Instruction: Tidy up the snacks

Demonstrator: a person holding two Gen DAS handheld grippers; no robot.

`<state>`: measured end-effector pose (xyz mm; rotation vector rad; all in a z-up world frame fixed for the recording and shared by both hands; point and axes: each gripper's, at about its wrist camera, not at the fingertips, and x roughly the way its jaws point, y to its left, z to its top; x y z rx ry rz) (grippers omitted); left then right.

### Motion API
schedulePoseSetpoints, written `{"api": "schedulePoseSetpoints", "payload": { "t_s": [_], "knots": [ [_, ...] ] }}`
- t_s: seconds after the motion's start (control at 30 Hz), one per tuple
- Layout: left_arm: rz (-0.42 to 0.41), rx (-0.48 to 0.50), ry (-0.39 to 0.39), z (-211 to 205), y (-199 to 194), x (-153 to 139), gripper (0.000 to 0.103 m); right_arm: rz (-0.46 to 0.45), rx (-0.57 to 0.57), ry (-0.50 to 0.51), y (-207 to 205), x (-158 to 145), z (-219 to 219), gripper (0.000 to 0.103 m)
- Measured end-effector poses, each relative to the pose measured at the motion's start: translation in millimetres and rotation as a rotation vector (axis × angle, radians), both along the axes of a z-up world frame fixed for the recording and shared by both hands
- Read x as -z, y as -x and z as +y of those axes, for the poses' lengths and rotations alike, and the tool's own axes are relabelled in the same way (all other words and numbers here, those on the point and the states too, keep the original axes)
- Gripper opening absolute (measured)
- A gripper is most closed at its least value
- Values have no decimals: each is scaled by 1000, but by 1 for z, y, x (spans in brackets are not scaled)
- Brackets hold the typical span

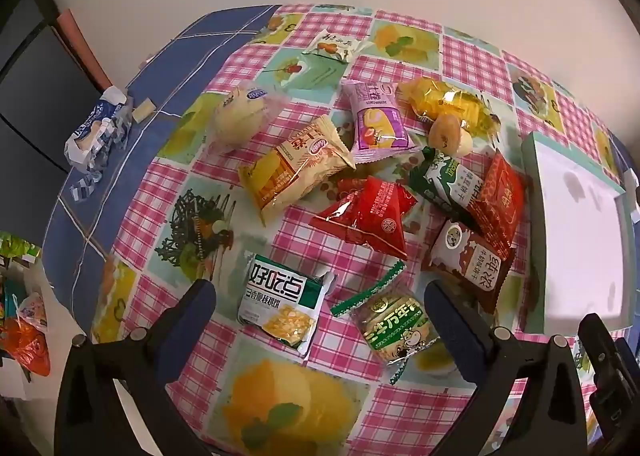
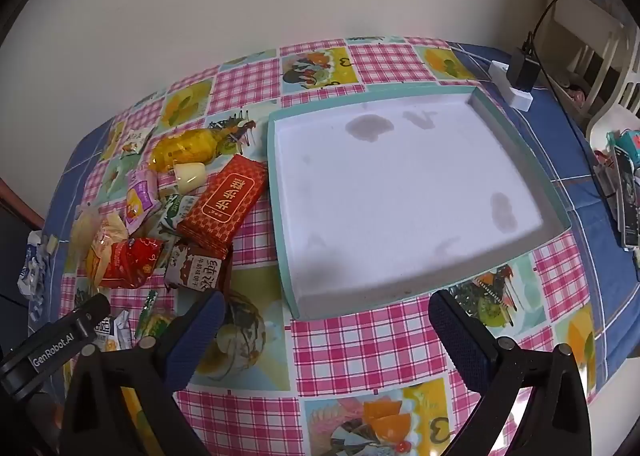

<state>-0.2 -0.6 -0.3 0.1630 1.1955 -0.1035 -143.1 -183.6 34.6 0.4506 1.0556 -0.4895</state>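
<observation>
Nothing's in the tray (image 2: 280, 192) yet, it sits empty toward the right side of the bench (image 2: 332, 340), with the snack pile (image 1: 360, 184) just beside it on the left. Our left gripper (image 1: 320, 304) and right gripper (image 2: 326, 316) both hang spread wide, holding nothing. We'd start with the loose green-and-white cookie pack (image 1: 280, 308) nearest the front edge, pinching it across its flat middle so it doesn't slip.

Crumpled wrapper (image 1: 98, 132): left of frame, on blue cloth
Charger (image 2: 520, 74): upper right, plugged into white power strip (image 2: 514, 90)
Phone (image 2: 626, 200): right edge
</observation>
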Motion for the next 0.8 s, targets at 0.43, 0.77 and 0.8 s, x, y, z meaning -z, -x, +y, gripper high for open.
{"api": "schedulePoseSetpoints", "payload": {
  "t_s": [0.43, 0.77, 0.8],
  "knots": [
    [5, -5, 1, -9, 5, 5, 103, -1, -1, 1, 0, -2, 0, 103],
    [17, 1, 8, -3, 2, 4, 103, -1, -2, 3, 0, -3, 1, 103],
    [17, 3, 6, -3, 2, 4, 103, -1, -2, 3, 0, -3, 1, 103]
  ]
}}
